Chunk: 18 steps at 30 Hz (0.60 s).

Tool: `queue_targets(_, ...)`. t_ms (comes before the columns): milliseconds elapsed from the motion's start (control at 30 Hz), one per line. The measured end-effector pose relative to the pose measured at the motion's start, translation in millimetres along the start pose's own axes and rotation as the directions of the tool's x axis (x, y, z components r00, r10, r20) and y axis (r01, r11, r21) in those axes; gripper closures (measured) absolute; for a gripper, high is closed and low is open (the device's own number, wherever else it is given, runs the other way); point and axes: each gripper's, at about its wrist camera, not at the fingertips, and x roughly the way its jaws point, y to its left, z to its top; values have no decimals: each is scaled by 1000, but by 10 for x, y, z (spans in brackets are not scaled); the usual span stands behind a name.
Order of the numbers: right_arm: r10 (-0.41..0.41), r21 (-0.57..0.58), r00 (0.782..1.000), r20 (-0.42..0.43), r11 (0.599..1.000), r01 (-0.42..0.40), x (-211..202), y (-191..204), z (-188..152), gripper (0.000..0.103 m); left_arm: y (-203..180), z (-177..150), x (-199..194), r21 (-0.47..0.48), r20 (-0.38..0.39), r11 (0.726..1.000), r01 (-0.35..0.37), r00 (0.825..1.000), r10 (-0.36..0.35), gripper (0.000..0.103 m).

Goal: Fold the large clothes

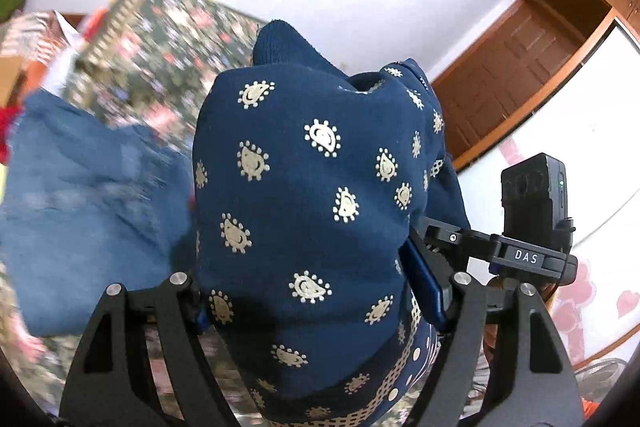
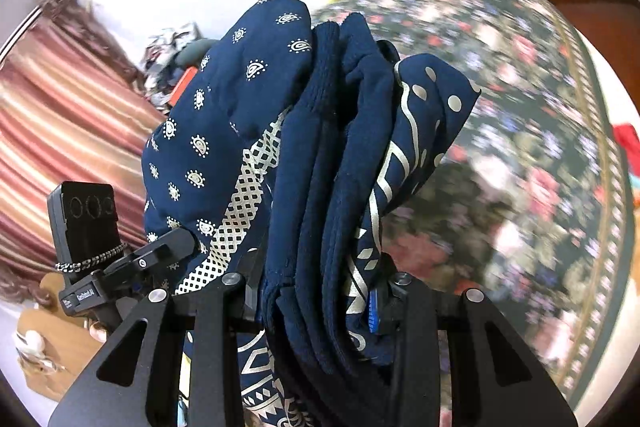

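**Operator:** Navy garment (image 1: 304, 195), the one with the cream paisley print, is bunched thick between both tools at this moment. My left gripper (image 1: 320, 303) is clamped on a fat wad of it, and my right gripper (image 2: 320, 291) is pinched on several stacked layers, their edges showing like pages.

**Spotter:** Where's the cloth against the bed?

**Operator:** Lifted, I judge. It rises in front of both cameras and spills up past the fingertips, while the floral bedspread (image 2: 520, 131) sits behind it, blurred. In the left view the right gripper's frame (image 1: 532, 223) sits just beside the bundle, so my two hands are close together, holding the same piece.

**Spotter:** So how do you handle this step cleanly?

**Operator:** Keep both grips firm, since the stack is thick and a layer could slide out. I'd carry it level over bare bedspread, clear of the blue cloth (image 1: 84, 211) lying at the left, lower it so the hanging part meets the bed first, then lay the rest flat. The patterned border (image 2: 236, 219) should run straight, not twisted.

**Spotter:** Risk?

**Operator:** Uneven layers. I can't tell how much hangs below the tools.
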Motion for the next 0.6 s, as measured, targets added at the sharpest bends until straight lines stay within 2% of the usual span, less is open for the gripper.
queue_targets(233, 33, -88, 999, -12, 996, -34, 730, 487, 244, 71, 641, 210, -485, -57, 64, 995, -81, 994, 85, 26)
queue_targets(367, 71, -67, 997, -43, 995, -74, 1270, 604, 319, 71, 1062, 208, -681, -88, 93, 981, -174, 979, 182, 26)
queue_targets(467, 49, -106, 997, -56, 993, -55, 1684, 693, 289, 71, 1415, 175, -656, -140, 105, 966, -219, 966, 234, 26)
queue_targets(600, -10, -113, 995, -98, 994, -1, 2077, 611, 250, 71, 1918, 132, -371, -240, 64, 941, -240, 963, 262, 26)
